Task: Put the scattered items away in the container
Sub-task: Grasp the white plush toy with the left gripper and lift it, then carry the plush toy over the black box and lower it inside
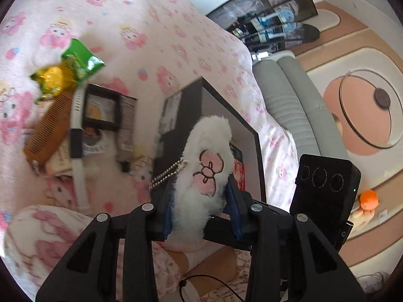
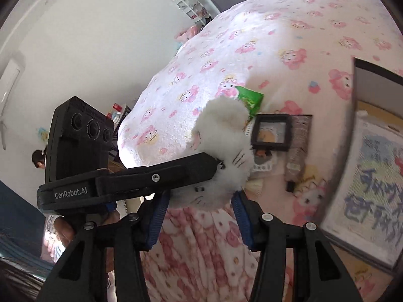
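Observation:
A white fluffy plush toy (image 1: 201,151) with a pink paw patch and a bead chain sits between the blue pads of my left gripper (image 1: 201,197), which is shut on it. In the right wrist view the same plush toy (image 2: 224,130) is also pinched by my right gripper (image 2: 200,209). The left gripper (image 2: 214,166) reaches in from the left and presses into its side. The toy hangs above the bed, just in front of the open black box (image 1: 252,130). The box rim (image 2: 372,71) also shows at the right edge.
Scattered on the pink patterned bedspread (image 1: 156,20) lie a green snack packet (image 1: 75,63), a brown comb (image 1: 50,128), a white-strapped watch (image 1: 76,136) and a black-framed card (image 1: 100,105). A grey padded bed edge (image 1: 284,95) and the floor lie to the right.

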`<state>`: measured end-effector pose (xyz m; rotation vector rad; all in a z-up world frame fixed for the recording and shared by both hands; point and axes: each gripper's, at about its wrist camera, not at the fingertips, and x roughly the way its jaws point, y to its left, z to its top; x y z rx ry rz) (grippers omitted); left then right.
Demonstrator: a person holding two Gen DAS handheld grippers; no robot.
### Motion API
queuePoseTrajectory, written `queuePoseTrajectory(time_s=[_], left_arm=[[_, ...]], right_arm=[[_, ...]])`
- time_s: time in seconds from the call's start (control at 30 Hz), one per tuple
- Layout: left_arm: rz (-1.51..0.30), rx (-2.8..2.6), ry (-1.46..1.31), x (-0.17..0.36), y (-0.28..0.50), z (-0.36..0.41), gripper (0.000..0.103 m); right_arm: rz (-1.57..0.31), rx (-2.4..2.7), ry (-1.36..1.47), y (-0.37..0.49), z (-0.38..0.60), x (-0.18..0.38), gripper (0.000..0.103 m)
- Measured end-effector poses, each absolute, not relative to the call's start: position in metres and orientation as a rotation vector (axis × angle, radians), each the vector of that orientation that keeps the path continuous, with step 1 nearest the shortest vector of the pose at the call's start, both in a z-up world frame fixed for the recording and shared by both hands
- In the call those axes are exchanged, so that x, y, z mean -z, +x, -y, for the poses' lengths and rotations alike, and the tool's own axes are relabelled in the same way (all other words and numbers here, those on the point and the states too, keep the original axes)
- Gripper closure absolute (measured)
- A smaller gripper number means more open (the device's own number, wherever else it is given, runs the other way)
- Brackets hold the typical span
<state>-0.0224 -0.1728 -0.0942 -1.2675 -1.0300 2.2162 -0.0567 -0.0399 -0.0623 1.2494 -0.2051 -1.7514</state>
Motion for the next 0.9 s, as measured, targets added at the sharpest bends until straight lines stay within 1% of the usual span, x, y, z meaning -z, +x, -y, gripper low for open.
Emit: queuePoseTrajectory(time_s=[0.17,0.27,0.4,0.5,0.57,0.63,0.7,0.73,0.83,0.9], left_arm=[[0.962,-2.035,-1.321,0.103,-0.044,0.076,0.067],[0.857,-2.005,-1.377,0.102,-0.073,0.014,0.067],[0.765,-1.978,-1.387,0.097,-0.115,-0.045,0.067],[0.738,-1.977,-1.424,0.109,-0.153,-0.068,0.067],[0.761,-1.967,-1.482,0.123,-0.178,-0.08,0.067],[0.739,-1.976,-1.511,0.132,-0.199,-0.092,0.067],[0.727,-1.963,-1.546,0.143,-0.218,-0.102,0.067],[0.73,-1.945,-1.569,0.148,-0.225,-0.106,0.066],[0.755,-1.9,-1.629,0.156,-0.238,-0.11,0.058],[0.729,-1.941,-1.604,0.149,-0.235,-0.106,0.058]], right_arm=[[0.23,1.953,1.27,-0.044,-0.057,0.063,0.056],[0.214,2.087,1.246,-0.044,-0.108,0.06,0.056],[0.312,2.192,1.266,-0.071,-0.177,0.065,0.056],[0.267,2.286,1.246,-0.093,-0.203,0.061,0.056],[0.232,2.334,1.261,-0.11,-0.218,0.066,0.056],[0.242,2.355,1.281,-0.129,-0.226,0.077,0.056],[0.29,2.368,1.295,-0.147,-0.227,0.087,0.056],[0.3,2.383,1.318,-0.154,-0.228,0.09,0.056],[0.266,2.442,1.346,-0.17,-0.228,0.091,0.056],[0.246,2.477,1.302,-0.168,-0.229,0.089,0.056]])
